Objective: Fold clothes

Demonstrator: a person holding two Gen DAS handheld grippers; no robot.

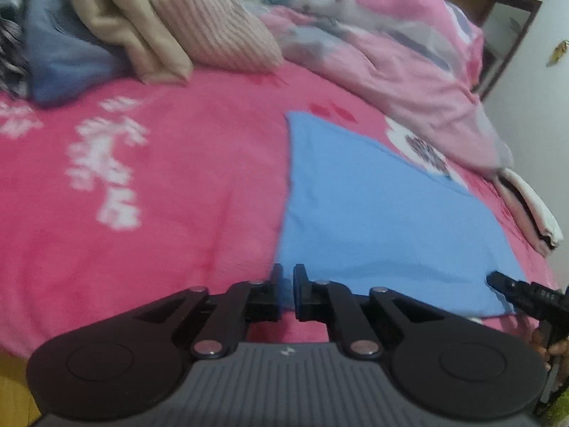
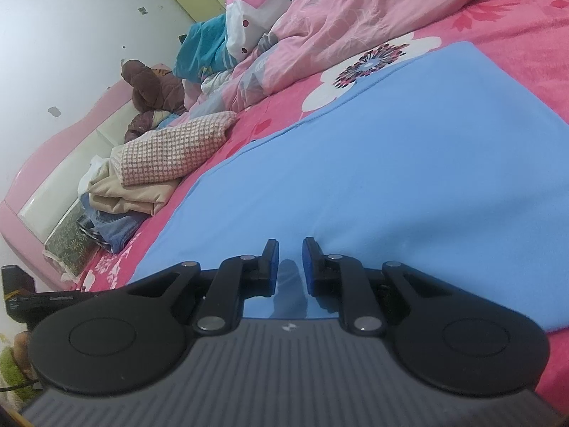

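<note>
Lying flat on the bed (image 1: pixel 142 195), the blue cloth (image 1: pixel 373 213) looked soft, light; near corners suit gripping. Left claw (image 1: pixel 287 277) and right claw (image 2: pixel 290 256) were narrowly parted, empty.

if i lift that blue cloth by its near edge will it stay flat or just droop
Probably droops: the blue cloth lies thin and flat, following the pink bedspread with soft ripples, so it looks floppy. Likely light, since it barely dents the bedding. Pushed, it may bunch rather than slide, as the fleecy bedspread looks grippy.
</note>
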